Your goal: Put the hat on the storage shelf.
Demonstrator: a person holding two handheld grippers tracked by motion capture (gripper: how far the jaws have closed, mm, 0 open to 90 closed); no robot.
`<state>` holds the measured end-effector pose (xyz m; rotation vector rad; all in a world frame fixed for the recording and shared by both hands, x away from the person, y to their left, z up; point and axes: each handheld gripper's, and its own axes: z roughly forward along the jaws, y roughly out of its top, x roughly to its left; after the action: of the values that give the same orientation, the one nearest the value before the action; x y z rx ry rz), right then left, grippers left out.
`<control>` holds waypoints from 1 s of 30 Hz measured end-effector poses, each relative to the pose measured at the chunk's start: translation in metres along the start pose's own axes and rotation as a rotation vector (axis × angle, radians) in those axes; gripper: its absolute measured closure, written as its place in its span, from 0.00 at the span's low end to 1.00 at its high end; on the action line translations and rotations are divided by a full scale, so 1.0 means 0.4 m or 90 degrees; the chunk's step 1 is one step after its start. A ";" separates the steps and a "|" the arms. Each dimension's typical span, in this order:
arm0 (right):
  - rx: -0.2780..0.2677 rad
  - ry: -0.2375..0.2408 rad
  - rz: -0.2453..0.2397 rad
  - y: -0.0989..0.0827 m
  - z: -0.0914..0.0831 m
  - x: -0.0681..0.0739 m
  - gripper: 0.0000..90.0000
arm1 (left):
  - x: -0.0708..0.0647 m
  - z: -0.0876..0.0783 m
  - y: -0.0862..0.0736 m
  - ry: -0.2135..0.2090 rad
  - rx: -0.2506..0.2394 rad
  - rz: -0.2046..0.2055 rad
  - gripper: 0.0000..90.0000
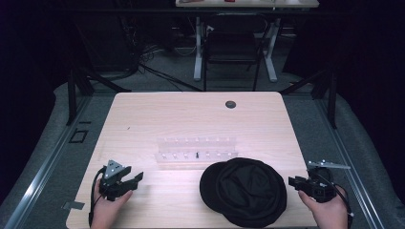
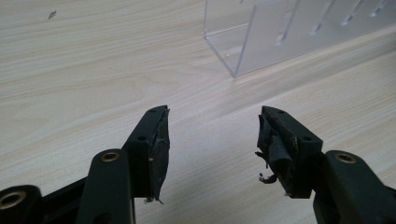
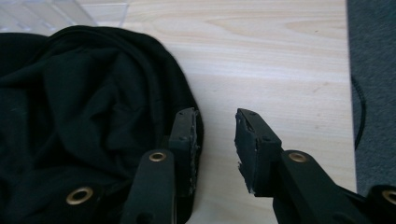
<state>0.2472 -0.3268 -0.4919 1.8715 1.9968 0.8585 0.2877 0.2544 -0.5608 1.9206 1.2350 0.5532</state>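
A black hat (image 1: 244,192) is lying at the lower centre-right of the high view, on the near part of the wooden table (image 1: 191,114), just below the right end of a clear plastic rack (image 1: 197,150). The right gripper (image 1: 292,181) is sitting at the lower right of that view, just beside the hat's right edge; in the right gripper view its jaws are standing open with bare table between them, one jaw lying over the hat's rim (image 3: 189,100), nothing clamped. The left gripper (image 1: 138,177) is resting at the lower left, well apart from the hat; in the left gripper view its jaws are standing wide open over bare wood, the rack corner (image 2: 233,72) showing at the upper centre. The step in hand is judged to be taking hold of the hat's edge. To do it well, the right jaws should be straddling the rim so one pad slides beneath the fabric, closing on the thick seam rather than loose cloth, and the rack should be left undisturbed
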 end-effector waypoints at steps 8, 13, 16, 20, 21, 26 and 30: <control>0.092 0.014 -0.026 0.023 -0.003 0.032 0.76 | -0.005 0.002 0.000 0.004 0.002 -0.001 0.48; 0.124 0.011 -0.021 0.025 0.017 0.024 0.80 | -0.005 0.001 -0.002 0.003 0.003 0.001 0.48; 0.129 0.024 -0.012 0.027 0.020 0.019 0.80 | -0.004 0.000 -0.002 0.004 0.003 0.000 0.48; 0.135 0.036 0.004 0.031 0.027 0.017 0.79 | -0.002 -0.001 -0.002 0.005 0.004 0.000 0.48; 0.141 0.035 0.000 0.032 0.029 0.017 0.79 | -0.002 -0.002 -0.002 0.006 0.004 0.000 0.48; 0.164 0.033 0.001 0.034 0.042 0.020 0.79 | -0.004 0.000 -0.002 0.005 0.004 0.001 0.48; 0.192 0.041 0.016 0.038 0.056 0.018 0.82 | -0.005 0.001 -0.002 0.005 0.004 0.004 0.48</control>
<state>0.2714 -0.3147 -0.4993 2.0532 2.2522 0.6617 0.2869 0.2526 -0.5616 1.9300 1.2377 0.5612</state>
